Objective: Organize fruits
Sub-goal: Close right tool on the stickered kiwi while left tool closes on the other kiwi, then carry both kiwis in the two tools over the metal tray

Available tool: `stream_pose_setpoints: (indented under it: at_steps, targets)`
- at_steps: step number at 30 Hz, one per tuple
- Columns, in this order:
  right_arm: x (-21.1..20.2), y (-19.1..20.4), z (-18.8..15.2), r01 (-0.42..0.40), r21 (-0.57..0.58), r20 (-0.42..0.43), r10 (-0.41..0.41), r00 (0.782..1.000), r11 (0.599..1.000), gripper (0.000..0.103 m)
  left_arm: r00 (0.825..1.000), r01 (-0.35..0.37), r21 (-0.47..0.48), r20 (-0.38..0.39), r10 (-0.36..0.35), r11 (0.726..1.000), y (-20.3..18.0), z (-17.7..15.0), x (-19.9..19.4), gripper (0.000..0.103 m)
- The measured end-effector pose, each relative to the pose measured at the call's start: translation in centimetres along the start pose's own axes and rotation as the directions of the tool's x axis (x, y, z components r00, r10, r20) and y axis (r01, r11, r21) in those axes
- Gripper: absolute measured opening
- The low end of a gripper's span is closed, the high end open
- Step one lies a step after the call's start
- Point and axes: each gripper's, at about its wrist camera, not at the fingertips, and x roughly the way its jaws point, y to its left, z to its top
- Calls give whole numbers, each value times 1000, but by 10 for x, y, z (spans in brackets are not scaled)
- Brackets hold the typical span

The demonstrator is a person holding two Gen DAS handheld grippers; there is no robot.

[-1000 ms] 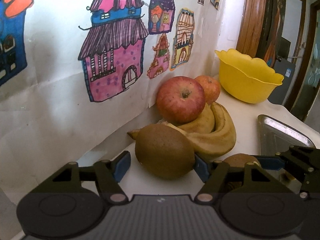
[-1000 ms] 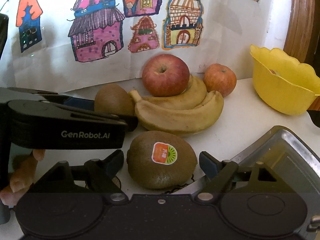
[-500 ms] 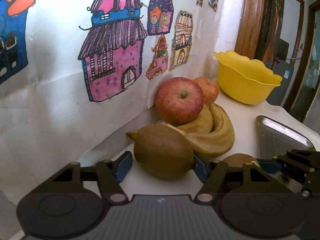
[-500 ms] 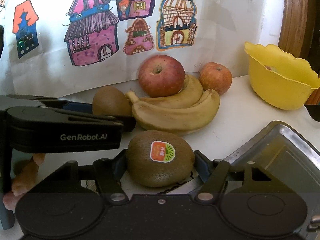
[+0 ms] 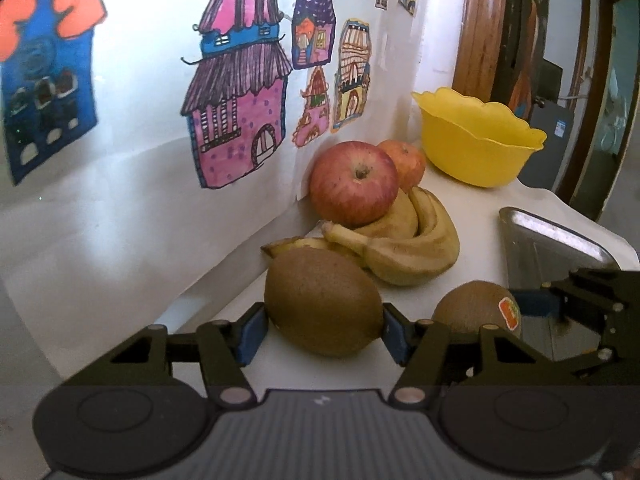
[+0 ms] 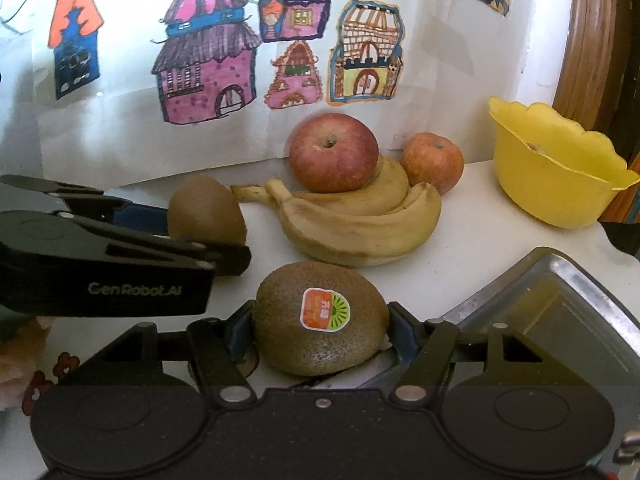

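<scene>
On the white surface (image 6: 480, 240) by the drawings, my left gripper (image 5: 322, 326) clamps the plain kiwi (image 5: 322, 300) and my right gripper (image 6: 320, 330) the stickered kiwi (image 6: 320, 320); squeezing could bruise them, or either could slip when lifted.

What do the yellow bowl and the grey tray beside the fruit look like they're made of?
The yellow bowl looks like thin moulded plastic: uniform colour, scalloped rim, soft sheen. The tray looks like metal, probably stainless steel: grey, with bright reflections along its rim and a mirror-like inside.
</scene>
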Motion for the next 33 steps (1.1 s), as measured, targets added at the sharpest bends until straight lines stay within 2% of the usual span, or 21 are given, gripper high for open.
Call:
stream_pose_setpoints:
  at_steps: [15, 28, 33]
  targets:
    - [-31, 35, -17, 56, -118, 62, -49, 997, 991, 69, 998, 60, 56, 8, -61, 997, 13, -25, -38, 64]
    - [-63, 48, -30, 104, -135, 105, -90, 990, 985, 69, 995, 91, 57, 30, -93, 994, 3, -29, -59, 64]
    - [-80, 46, -36, 126, -109, 139, -110, 984, 986, 69, 994, 100, 67, 40, -103, 993, -3, -27, -64, 64]
